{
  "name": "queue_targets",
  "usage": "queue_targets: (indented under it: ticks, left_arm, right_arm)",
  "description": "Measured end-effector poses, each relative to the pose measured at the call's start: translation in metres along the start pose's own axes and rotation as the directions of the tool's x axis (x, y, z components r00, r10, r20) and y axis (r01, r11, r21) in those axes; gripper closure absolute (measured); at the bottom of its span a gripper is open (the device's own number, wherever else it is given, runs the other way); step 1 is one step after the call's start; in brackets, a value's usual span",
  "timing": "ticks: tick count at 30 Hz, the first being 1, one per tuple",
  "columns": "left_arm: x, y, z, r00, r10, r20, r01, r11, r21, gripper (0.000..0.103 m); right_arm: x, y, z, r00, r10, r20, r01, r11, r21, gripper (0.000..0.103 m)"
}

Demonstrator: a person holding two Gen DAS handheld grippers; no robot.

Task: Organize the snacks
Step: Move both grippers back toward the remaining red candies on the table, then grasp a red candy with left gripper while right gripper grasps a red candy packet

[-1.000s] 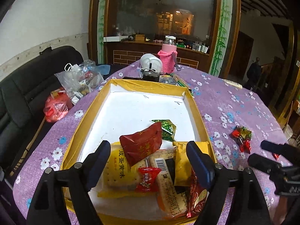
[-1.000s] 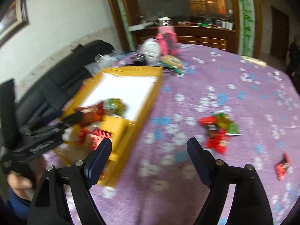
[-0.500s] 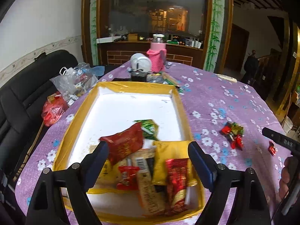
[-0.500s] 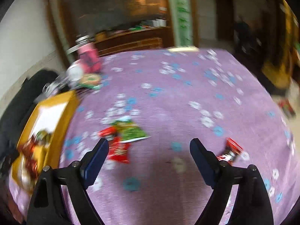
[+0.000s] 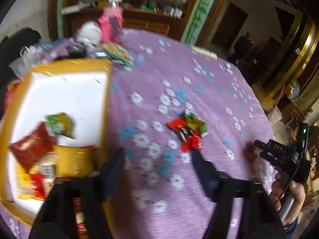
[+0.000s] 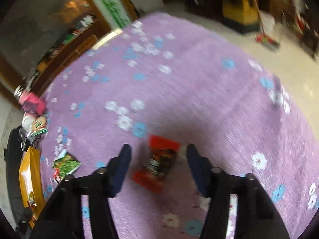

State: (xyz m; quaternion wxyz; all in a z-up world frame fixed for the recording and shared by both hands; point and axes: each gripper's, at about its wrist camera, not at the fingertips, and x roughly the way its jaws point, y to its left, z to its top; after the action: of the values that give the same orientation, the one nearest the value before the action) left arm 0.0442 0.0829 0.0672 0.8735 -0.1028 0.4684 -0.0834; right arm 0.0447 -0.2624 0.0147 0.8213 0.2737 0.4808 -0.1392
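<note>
A yellow-rimmed white tray [image 5: 108, 99] at the left holds several snack packets [image 5: 49, 151]. A small pile of red and green snacks [image 5: 187, 131] lies on the purple flowered tablecloth, just ahead of my left gripper [image 5: 158, 160]. Its jaws are closing with nothing between them. My right gripper [image 6: 158, 158] points down over a single red snack packet [image 6: 157, 163], which lies between its closing jaws. Gaps show on both sides of the packet. In the left wrist view the right gripper [image 5: 265, 149] hovers near the table's right edge, held by a hand [image 5: 289, 191].
A pink-covered bottle [image 5: 110, 27], a white round object [image 5: 89, 33] and flat packets [image 5: 117, 53] stand at the table's far side. Plastic bags [image 5: 30, 53] lie beyond the tray. The snack pile [image 6: 65, 165] and tray [image 6: 30, 171] sit left of my right gripper.
My left gripper swung right, from over the tray to the tablecloth near the snack pile, and its jaws narrowed. My right gripper rolled, came down over the lone red packet, and its jaws narrowed too.
</note>
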Motion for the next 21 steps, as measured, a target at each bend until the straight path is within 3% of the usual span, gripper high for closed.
queue_targets:
  ticks: [5, 8, 9, 12, 14, 18, 21]
  left_arm:
    - [0.017, -0.01, -0.002, 0.999, 0.002, -0.045, -0.002, 1.0, -0.011, 0.047]
    - [0.022, -0.009, -0.001, 0.999, 0.014, -0.05, -0.015, 1.0, -0.009, 0.047]
    - [0.023, -0.008, 0.0, 0.999, 0.022, -0.049, -0.022, 1.0, -0.008, 0.047]
    - [0.028, -0.007, 0.004, 0.998, 0.027, -0.055, -0.027, 1.0, -0.008, 0.047]
    - [0.03, -0.008, 0.007, 0.998, 0.023, -0.06, -0.024, 1.0, -0.007, 0.047]
    - [0.04, -0.014, 0.013, 0.997, 0.003, -0.081, -0.004, 1.0, -0.014, 0.048]
    - [0.052, -0.019, 0.017, 0.992, -0.035, -0.118, 0.03, 0.999, -0.041, 0.058]
  right_arm:
    - [0.0, 0.006, -0.002, 0.999, -0.031, 0.011, 0.031, 0.999, -0.038, 0.056]
    - [0.003, 0.025, -0.011, 0.998, -0.057, 0.029, 0.061, 0.988, -0.141, 0.059]
    - [0.005, 0.035, -0.018, 0.996, -0.076, 0.041, 0.083, 0.976, -0.2, 0.06]
    - [0.009, 0.064, -0.038, 0.984, -0.144, 0.107, 0.173, 0.916, -0.363, 0.075]
    - [0.008, 0.073, -0.047, 0.989, -0.101, 0.105, 0.136, 0.902, -0.41, 0.078]
    - [-0.005, 0.076, -0.052, 0.996, 0.062, 0.061, -0.032, 0.91, -0.413, 0.078]
    - [-0.015, 0.078, -0.053, 0.992, 0.053, 0.117, 0.0, 0.909, -0.416, 0.078]
